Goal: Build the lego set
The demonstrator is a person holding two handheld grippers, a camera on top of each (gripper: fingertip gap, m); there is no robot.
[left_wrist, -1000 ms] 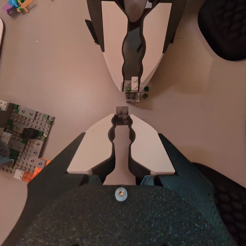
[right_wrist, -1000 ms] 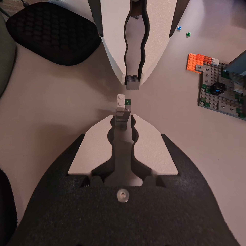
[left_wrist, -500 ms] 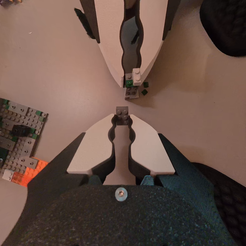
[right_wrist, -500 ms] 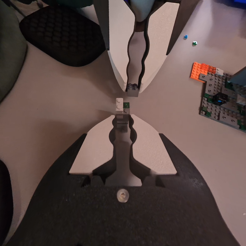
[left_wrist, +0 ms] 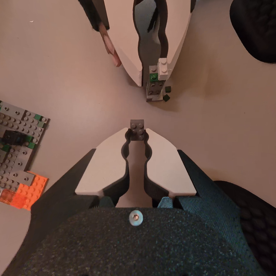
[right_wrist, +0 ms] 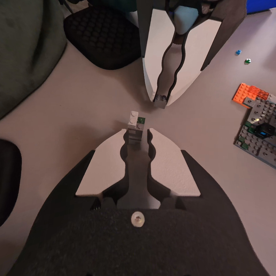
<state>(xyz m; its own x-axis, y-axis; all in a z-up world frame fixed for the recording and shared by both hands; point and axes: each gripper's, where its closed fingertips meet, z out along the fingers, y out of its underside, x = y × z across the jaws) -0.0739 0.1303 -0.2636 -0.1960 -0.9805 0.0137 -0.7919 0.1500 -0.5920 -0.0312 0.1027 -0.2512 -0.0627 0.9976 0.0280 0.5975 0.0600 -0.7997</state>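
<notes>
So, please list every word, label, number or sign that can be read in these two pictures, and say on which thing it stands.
None can be read.
The small green piece on top of the small stack bears a tiny pale mark, too small to read.
The dark grey brick, the grey baseplate and both hand-held grippers show no writing.

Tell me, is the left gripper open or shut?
Shut: the left gripper clamps a dark grey brick at its tips.

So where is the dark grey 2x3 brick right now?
The dark grey 2x3 brick is pinched at the fingertips of the left gripper, centre of the left wrist view, above the table and apart from the small grey tower that the right gripper holds.
</notes>
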